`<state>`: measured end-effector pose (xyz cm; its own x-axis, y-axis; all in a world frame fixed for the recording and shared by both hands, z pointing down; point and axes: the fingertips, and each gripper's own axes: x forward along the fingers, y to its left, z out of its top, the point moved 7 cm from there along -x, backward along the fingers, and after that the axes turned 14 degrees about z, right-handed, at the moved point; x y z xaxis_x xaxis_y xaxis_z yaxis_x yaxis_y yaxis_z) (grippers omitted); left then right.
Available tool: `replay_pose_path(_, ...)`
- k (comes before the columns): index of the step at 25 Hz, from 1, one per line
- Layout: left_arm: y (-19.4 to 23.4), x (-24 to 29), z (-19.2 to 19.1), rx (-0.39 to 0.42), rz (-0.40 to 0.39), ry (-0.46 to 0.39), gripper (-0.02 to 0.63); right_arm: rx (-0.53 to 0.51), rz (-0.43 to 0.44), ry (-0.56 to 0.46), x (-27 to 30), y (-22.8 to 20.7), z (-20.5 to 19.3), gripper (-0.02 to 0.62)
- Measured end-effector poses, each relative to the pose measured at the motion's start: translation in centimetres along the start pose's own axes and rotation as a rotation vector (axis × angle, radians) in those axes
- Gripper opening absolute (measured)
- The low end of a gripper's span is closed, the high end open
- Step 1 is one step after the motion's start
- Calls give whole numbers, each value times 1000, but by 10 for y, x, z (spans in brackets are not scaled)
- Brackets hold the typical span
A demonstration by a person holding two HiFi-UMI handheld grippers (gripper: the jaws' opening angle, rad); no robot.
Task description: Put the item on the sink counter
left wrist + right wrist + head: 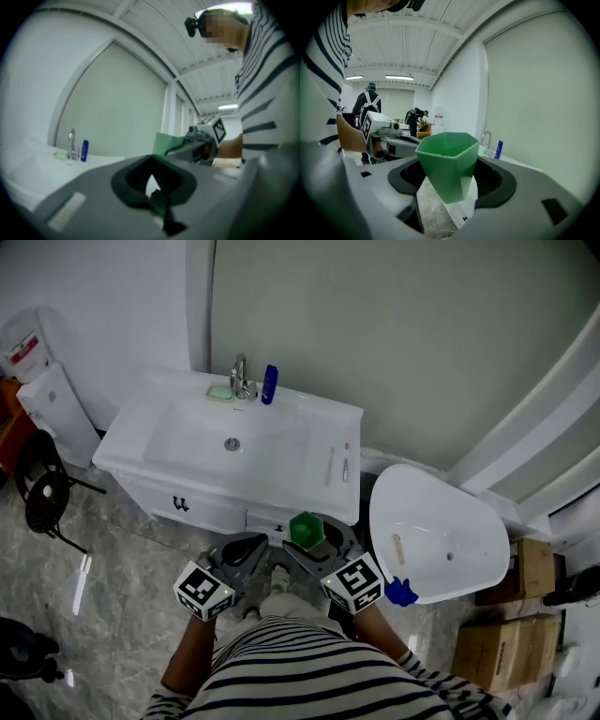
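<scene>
A green faceted cup (306, 529) (447, 164) hangs upright just in front of the white sink counter (319, 427), below its front edge. My right gripper (310, 546) (450, 190) is shut on the cup's lower half. In the left gripper view the cup (166, 143) shows beyond my jaws, in the right gripper (201, 140). My left gripper (251, 554) (157, 199) is beside it, shut with nothing held. At the counter's back stand a faucet (240, 376), a blue bottle (269, 384) and a green soap (220, 393).
Two thin items (337, 465) lie on the counter's right part. A white toilet-like bowl (436, 540) stands to the right, with cardboard boxes (497, 652) beyond it. A black stool (42, 488) and a white bin (52, 404) are at left. People (370, 101) stand far behind.
</scene>
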<state>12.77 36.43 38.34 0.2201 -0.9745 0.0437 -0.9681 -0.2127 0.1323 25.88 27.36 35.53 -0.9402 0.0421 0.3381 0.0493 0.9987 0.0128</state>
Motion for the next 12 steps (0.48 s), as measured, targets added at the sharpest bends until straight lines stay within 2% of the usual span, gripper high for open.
replay_pose_path(5, 27, 22, -5, 4, 5, 29, 6, 30, 20, -13, 22, -31, 0, 311)
replay_pose_path(12, 89, 95, 14, 51, -12, 51, 6, 41, 26, -51, 64, -112, 16, 311)
